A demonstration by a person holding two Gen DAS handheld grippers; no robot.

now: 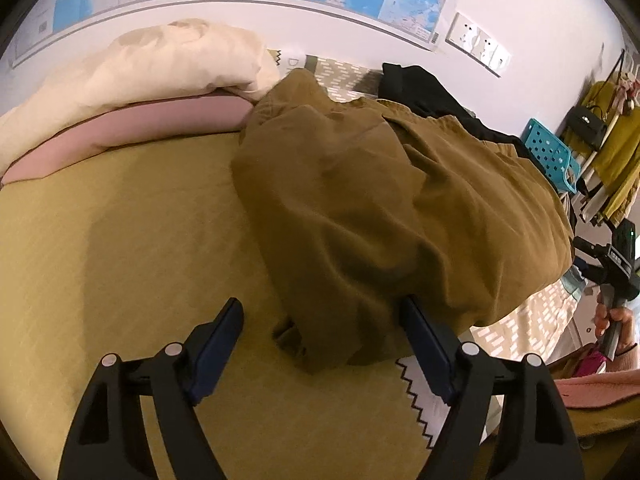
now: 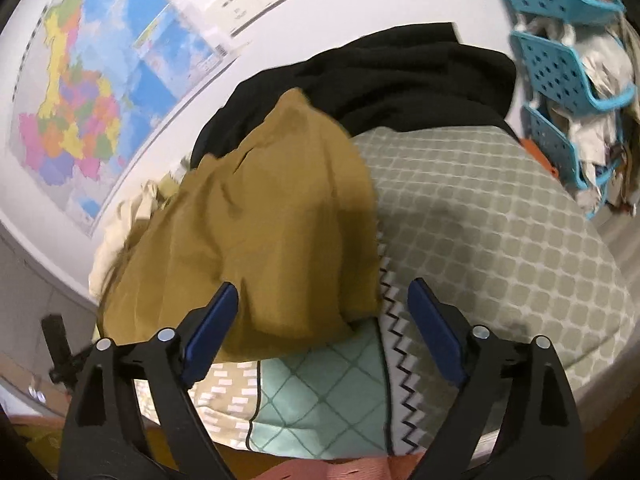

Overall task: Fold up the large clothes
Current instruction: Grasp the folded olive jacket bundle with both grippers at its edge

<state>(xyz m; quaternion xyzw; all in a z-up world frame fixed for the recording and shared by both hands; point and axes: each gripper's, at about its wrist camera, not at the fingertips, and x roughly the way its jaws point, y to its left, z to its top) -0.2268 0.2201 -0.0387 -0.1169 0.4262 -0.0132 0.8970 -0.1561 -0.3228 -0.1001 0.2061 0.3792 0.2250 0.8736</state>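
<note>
The left gripper [image 1: 322, 316] and right gripper [image 2: 322, 300] both stand wide and empty over the near hem of the brown garment [image 1: 380, 184], a soft, limp, matte heap bunched on the bed [image 1: 140, 240], so a pinch may catch several crumpled layers or the quilted cover beneath.

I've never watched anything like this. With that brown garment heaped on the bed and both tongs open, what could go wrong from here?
The mustard-brown garment is bunched, so the left tongs might pinch several layers rather than one edge.

It lies against the black clothing, which could get dragged along.

Its near edge hangs close to the bed's side by the right tongs, so a careless tug may pull it off.
</note>
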